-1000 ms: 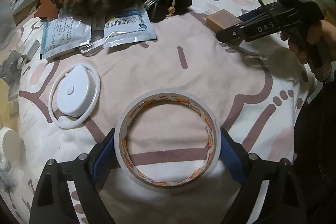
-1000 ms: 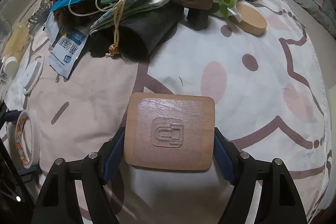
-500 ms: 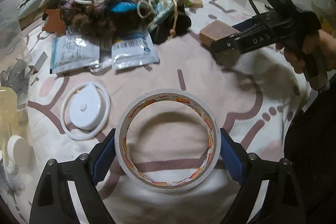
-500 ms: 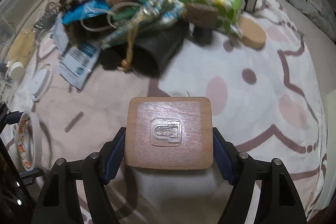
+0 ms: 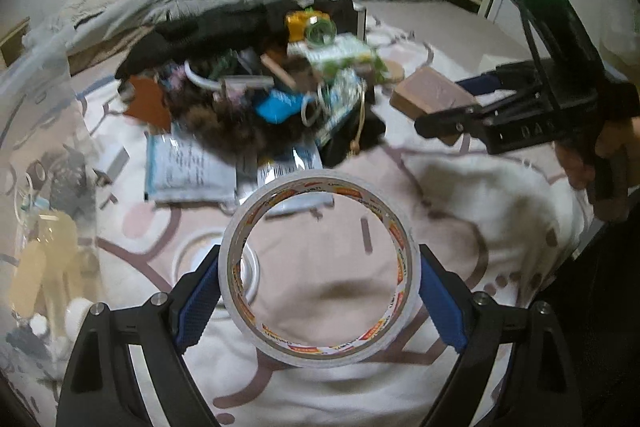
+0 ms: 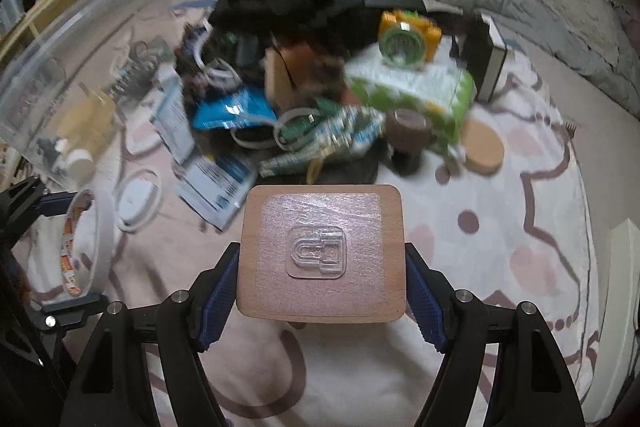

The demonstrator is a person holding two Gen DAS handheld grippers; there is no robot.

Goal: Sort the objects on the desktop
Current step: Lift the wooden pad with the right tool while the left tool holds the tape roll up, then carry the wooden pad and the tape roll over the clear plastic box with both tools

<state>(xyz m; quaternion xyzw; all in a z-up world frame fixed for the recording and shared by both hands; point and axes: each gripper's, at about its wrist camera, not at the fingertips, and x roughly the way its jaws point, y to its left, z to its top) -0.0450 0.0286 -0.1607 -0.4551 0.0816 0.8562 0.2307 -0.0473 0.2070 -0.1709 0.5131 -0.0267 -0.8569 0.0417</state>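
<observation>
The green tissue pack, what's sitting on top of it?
A yellow toy with a round green front sits on the green tissue pack. Whatever lies under the pack is covered.

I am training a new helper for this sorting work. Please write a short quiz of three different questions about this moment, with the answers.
1. True or false: the left gripper holds a roll of tape.
2. What does the right gripper hold? A) tissue pack B) wooden block C) round coaster
3. Fill in: a clear plastic ____ is stuck on the block's top face.

Key: 1 true; 2 B; 3 hook
</observation>
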